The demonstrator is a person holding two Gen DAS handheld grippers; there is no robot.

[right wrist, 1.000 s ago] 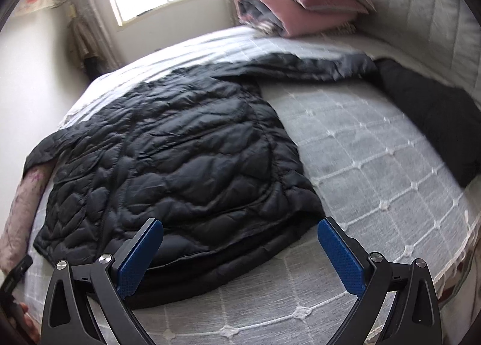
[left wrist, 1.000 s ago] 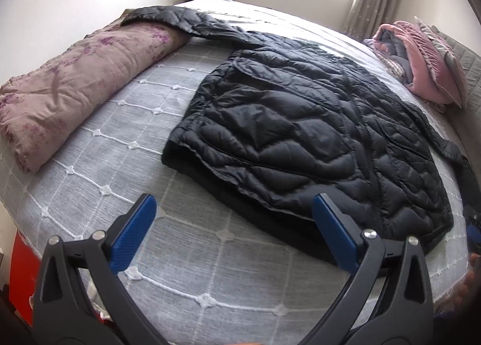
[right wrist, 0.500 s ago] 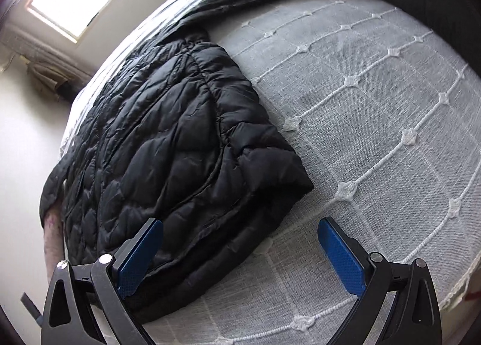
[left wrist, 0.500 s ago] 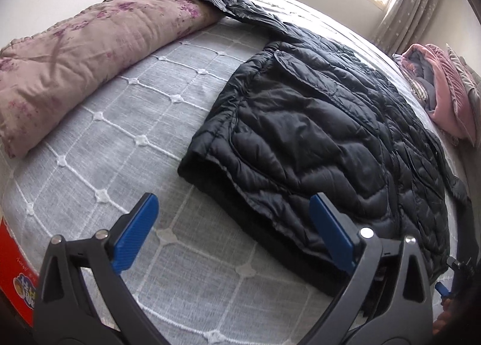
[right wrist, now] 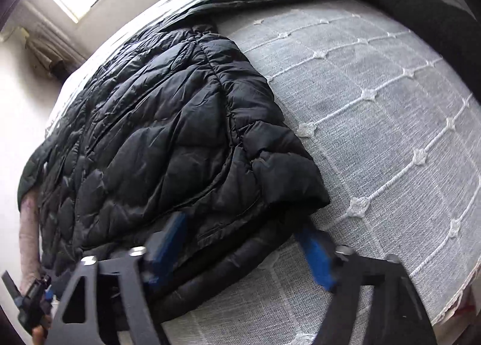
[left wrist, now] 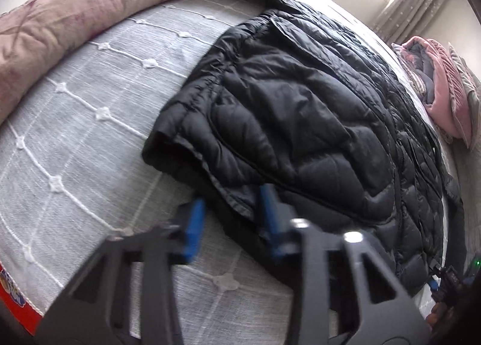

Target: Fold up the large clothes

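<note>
A black quilted puffer jacket (left wrist: 300,110) lies flat on the grey bedspread (left wrist: 75,164), its bottom hem toward me. My left gripper (left wrist: 231,221) is at the hem's left corner; its jaws are closing and the blue pads (left wrist: 192,224) press the dark hem fabric that fills the gap. My right gripper (right wrist: 240,250) straddles the jacket's (right wrist: 168,122) right hem corner. Its jaws are closing too, but the pads (right wrist: 315,254) still stand apart from the fabric between them.
A rolled pink floral quilt (left wrist: 75,23) lies along the bed's left side. Folded pink blankets (left wrist: 442,89) are stacked at the far right by the curtains (left wrist: 421,5). Another dark garment (right wrist: 436,14) lies at the bed's right. A red box (left wrist: 15,294) shows below the bed edge.
Both grippers have dropped toward the jacket's hem, each at its own corner. Their jaws, wide open before, have narrowed around the hem, the left far more than the right.
</note>
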